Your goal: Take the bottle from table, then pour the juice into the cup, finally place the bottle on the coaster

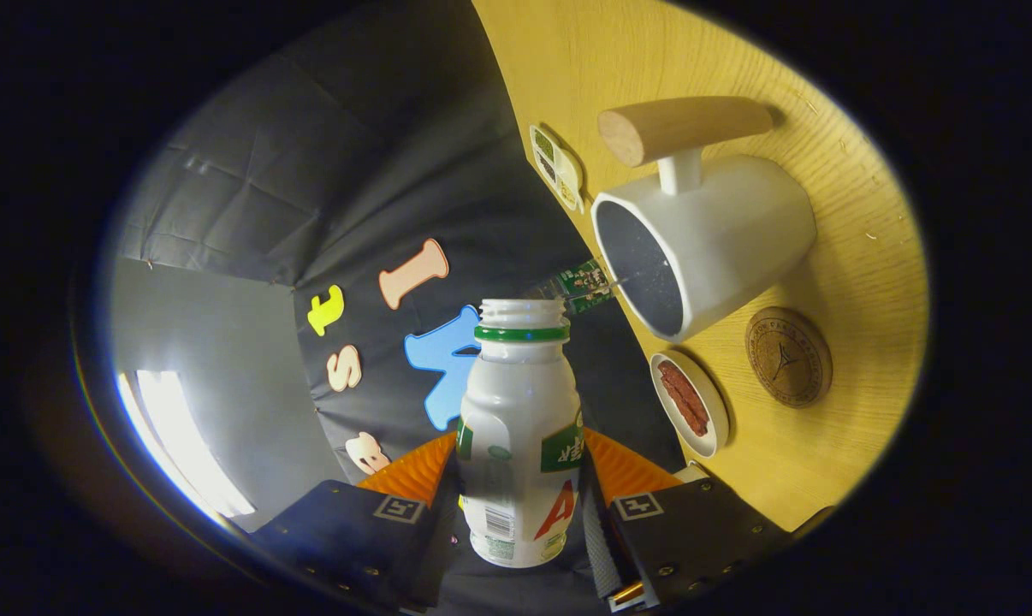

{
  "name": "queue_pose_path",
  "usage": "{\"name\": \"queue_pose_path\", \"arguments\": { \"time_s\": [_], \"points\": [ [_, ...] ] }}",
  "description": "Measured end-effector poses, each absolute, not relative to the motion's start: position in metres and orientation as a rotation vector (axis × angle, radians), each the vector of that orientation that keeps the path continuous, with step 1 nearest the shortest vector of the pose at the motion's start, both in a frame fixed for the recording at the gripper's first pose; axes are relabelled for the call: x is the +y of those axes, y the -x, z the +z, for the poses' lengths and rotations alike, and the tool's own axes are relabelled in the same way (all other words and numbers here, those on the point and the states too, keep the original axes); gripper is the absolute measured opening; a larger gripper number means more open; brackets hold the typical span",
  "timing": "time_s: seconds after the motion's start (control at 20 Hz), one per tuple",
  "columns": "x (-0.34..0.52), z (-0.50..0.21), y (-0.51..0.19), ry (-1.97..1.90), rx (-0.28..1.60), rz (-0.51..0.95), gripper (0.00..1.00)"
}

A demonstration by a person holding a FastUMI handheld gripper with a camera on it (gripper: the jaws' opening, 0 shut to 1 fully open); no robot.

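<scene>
bottle point(520, 436): long axis runs along the fingers, open mouth pointing away
gripper point(520, 505): pinching bottle both sides
cup point(704, 244): at 1 o'clock, mouth toward bottle

A white bottle point(520, 445) with a green neck ring and green-and-red label markings. A white cup point(721, 235) with a pale wood handle sits on a yellow wood-grain table point(858, 282), near a brown embossed coaster point(788, 357).

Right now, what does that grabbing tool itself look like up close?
The gripper has two dark, flat, blocky finger mounts studded with small screws. Each carries a square black-and-white tracking marker. Ribbed, wedge-shaped pads face inward. A brass-coloured fitting sits below one mount.
</scene>
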State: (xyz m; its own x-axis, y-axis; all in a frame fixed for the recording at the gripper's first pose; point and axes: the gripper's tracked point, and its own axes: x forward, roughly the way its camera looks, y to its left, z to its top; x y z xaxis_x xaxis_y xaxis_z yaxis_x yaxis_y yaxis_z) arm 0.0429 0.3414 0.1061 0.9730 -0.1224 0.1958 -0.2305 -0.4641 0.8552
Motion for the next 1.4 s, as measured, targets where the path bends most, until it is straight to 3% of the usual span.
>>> {"name": "queue_pose_path", "arguments": {
  "time_s": [1.4],
  "points": [
    [0.3415,0.1013,-0.047,-2.067,-0.211,0.15,0.65]
  ]
}}
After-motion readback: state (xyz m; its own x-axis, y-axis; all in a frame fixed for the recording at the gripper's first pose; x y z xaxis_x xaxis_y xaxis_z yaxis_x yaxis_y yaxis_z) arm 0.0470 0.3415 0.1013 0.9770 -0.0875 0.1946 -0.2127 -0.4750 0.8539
